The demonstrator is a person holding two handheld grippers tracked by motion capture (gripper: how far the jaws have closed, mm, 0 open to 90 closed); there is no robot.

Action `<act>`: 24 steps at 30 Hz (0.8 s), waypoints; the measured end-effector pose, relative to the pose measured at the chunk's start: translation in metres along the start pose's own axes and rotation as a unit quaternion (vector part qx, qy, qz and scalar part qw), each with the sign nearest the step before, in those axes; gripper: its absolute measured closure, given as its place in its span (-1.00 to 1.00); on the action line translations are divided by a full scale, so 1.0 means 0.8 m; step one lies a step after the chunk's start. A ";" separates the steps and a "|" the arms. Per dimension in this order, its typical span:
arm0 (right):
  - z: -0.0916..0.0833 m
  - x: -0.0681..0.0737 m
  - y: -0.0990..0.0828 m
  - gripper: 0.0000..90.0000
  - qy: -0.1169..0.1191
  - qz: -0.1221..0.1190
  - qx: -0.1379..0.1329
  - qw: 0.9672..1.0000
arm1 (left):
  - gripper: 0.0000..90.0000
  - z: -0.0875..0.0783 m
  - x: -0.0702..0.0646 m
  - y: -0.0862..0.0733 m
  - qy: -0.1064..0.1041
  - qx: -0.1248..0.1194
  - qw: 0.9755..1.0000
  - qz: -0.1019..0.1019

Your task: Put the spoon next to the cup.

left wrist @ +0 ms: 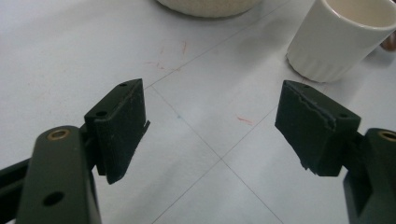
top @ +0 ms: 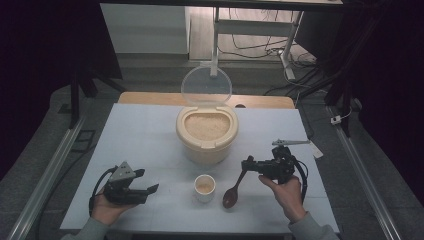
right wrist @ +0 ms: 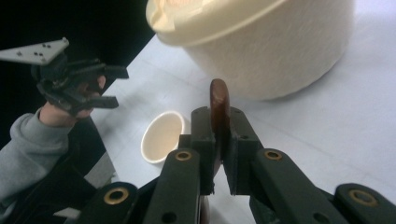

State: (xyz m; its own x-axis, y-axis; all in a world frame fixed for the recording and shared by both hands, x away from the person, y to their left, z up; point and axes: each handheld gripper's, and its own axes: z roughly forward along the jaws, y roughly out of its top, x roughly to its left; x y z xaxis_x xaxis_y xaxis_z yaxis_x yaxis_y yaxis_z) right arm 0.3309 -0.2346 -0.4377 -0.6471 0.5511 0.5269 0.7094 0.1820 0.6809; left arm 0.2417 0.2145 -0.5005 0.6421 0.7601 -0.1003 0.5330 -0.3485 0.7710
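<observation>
Spoon (right wrist: 218,100) bowl behind fingers (right wrist: 204,140)

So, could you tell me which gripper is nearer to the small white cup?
Right. The right gripper, shut on the wooden spoon, sits just right of the small white cup; the left gripper waits open, farther off to its left.

open table on your left, crowded centre

the rice bin (top: 207,134) with its raised lid (top: 206,86), the cup (top: 204,187) and the spoon (top: 233,191) block the middle; bare table (top: 135,135) lies left.
</observation>
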 end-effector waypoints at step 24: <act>0.045 -0.053 -0.016 0.74 0.017 0.042 0.000 0.999 | -0.46 0.002 0.001 -0.001 0.001 0.003 1.000 0.001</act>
State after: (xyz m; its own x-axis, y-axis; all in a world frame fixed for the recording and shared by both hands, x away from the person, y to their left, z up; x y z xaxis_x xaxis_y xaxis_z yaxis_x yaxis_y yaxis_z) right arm 0.3597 -0.2311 -0.4868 -0.5945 0.5359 0.5994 0.7619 0.1371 0.6331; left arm 0.2425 0.2145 -0.5018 0.6412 0.7611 -0.0978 0.5360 -0.3530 0.7669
